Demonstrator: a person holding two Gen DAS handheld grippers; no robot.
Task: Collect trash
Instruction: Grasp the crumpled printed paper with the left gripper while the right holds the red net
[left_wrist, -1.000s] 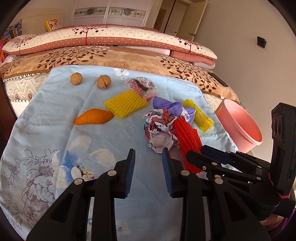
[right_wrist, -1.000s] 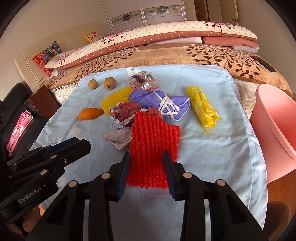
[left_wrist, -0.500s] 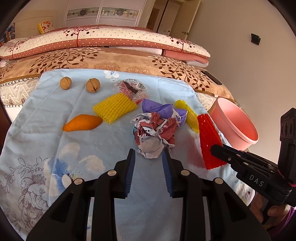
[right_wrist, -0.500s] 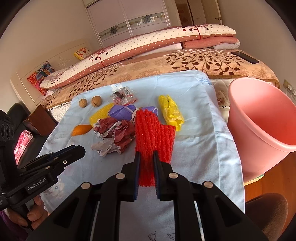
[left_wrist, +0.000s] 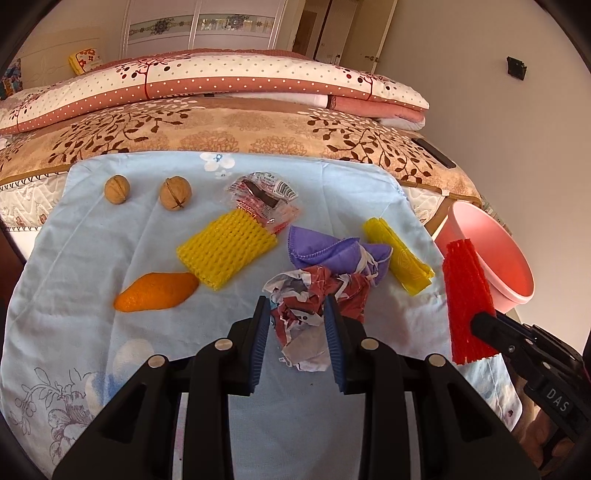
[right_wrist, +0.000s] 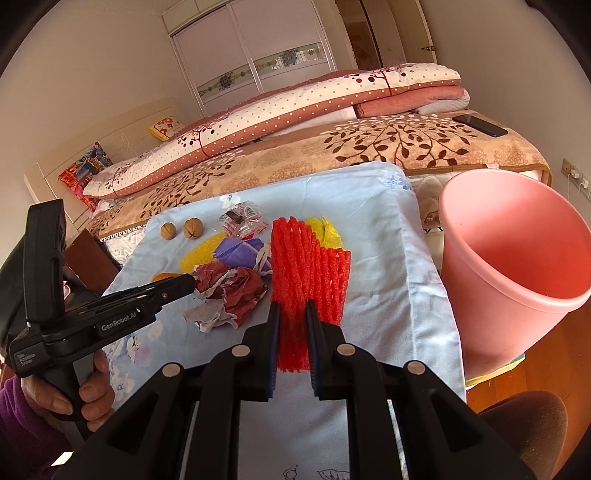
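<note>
A bed (left_wrist: 236, 133) with stacked quilts fills the room; a blue cloth (left_wrist: 92, 258) covers its near part, a pink bin (right_wrist: 517, 258) beside it. On the cloth lie yellow net (left_wrist: 225, 251), crumpled paper (left_wrist: 314, 295), orange peel (left_wrist: 155, 295) and two walnuts (left_wrist: 147, 190). The right gripper (right_wrist: 291, 332) is clamped on a red net (right_wrist: 303, 266), lifted near the bin. The left gripper (left_wrist: 293, 332) stands open, its jaws either side of the paper. Only the right view shows a hand (right_wrist: 88, 395) and the bin's inside.

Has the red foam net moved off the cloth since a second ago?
Yes. The red foam net, clamped in the right gripper, has been lifted off the blue cloth and carried right, toward the pink bin.
</note>
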